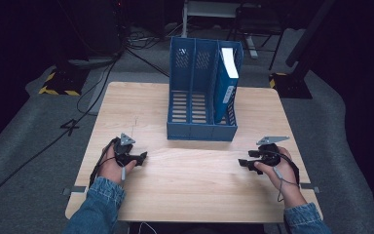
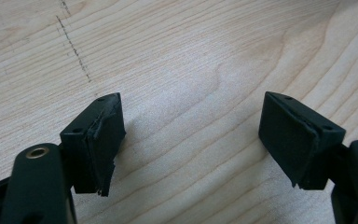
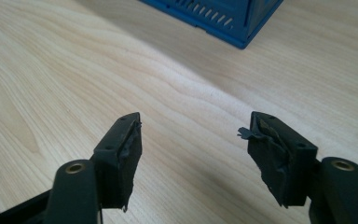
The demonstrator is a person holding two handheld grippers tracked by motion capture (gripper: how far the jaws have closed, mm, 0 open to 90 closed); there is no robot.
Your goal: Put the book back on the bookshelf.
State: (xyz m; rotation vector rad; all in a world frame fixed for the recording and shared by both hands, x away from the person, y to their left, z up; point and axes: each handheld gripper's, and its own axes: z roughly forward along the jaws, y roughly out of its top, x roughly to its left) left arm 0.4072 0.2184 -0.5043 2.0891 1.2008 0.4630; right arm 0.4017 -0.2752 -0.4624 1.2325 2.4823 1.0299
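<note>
A blue three-slot file rack (image 1: pixel 202 92) stands upright at the back middle of the wooden table (image 1: pixel 190 185). Its right slot holds a blue book with a white top edge (image 1: pixel 226 83); the other two slots look empty. My left gripper (image 1: pixel 142 157) rests low on the table at the front left, held in a hand, jaws wide open over bare wood (image 2: pixel 191 126). My right gripper (image 1: pixel 243 162) sits at the front right, also open with nothing between its jaws (image 3: pixel 193 140). A corner of the rack (image 3: pixel 223 18) shows at the top of the right gripper view.
Denim sleeves (image 1: pixel 97 204) come in from the bottom edge. A faint dotted pencil line (image 2: pixel 74 46) marks the wood near the left gripper. Beyond the table lie cables (image 1: pixel 92 92), yellow-black striped stand bases (image 1: pixel 58 83) and a chair frame (image 1: pixel 253 24) on grey floor.
</note>
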